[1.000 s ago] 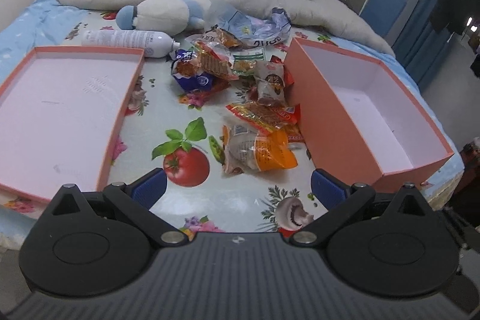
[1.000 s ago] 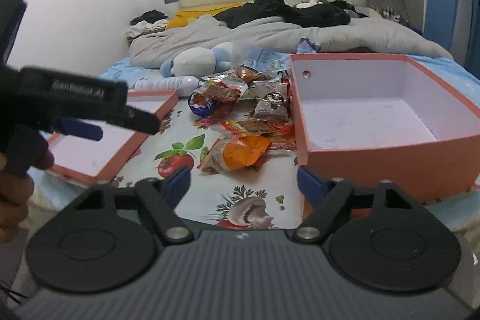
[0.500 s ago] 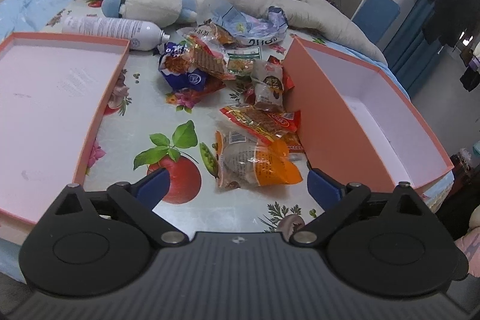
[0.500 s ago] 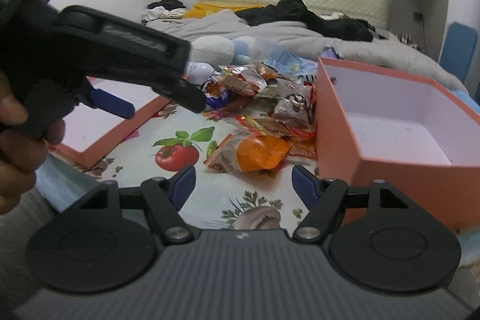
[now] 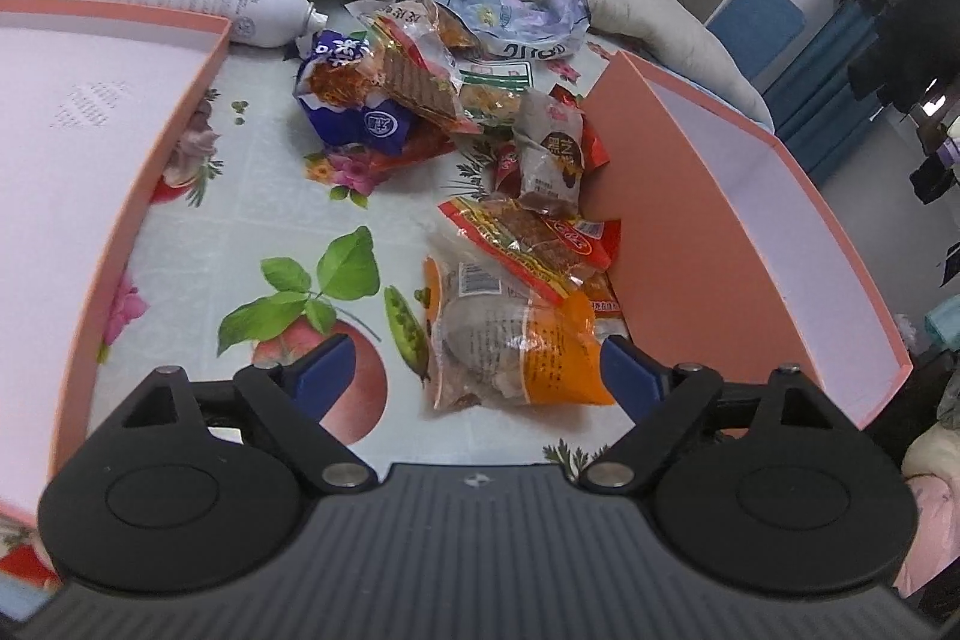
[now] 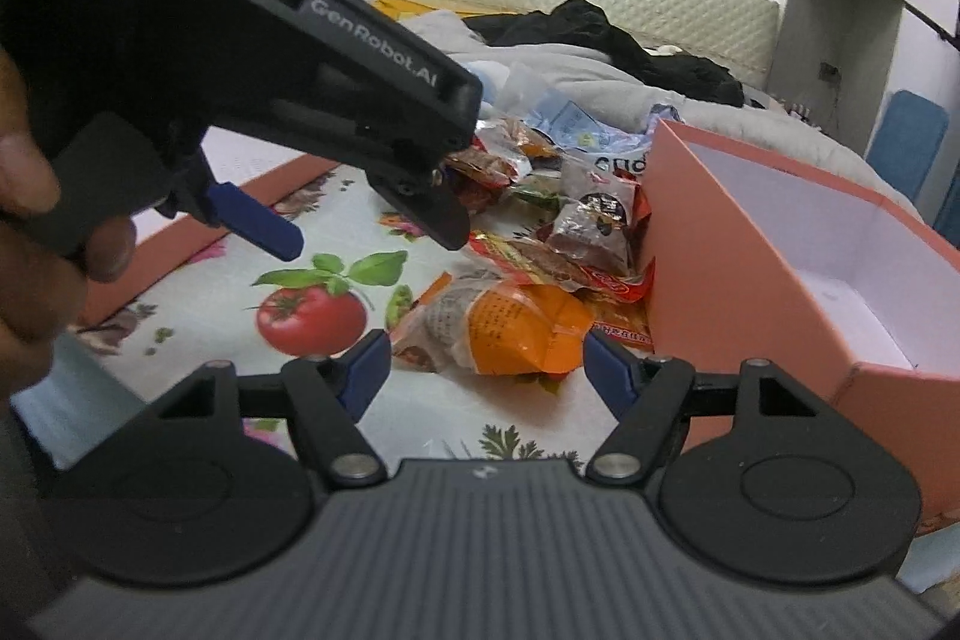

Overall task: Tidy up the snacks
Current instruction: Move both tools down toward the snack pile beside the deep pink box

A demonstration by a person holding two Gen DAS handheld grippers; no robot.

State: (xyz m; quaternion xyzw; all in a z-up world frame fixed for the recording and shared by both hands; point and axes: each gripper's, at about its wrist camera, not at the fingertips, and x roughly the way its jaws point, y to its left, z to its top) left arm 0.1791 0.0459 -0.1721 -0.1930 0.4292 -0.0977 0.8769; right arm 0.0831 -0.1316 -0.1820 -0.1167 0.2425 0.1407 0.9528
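Left wrist view: the orange snack packet [image 5: 510, 340] lies between the wide-open, empty left gripper [image 5: 474, 370] fingers, long axis crosswise, beside the deep box [image 5: 690, 244]; right gripper [image 6: 486, 364] equally open, just short.

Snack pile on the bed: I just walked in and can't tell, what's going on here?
A person holds a gripper in each hand, sorting loose snack packets. The left gripper and right gripper are both open, fingers on either side of the orange packet, which lies nearest of the pile. Nothing is gripped yet. The deep pink box beside the pile holds no snacks, nor does the shallow lid on the other side.
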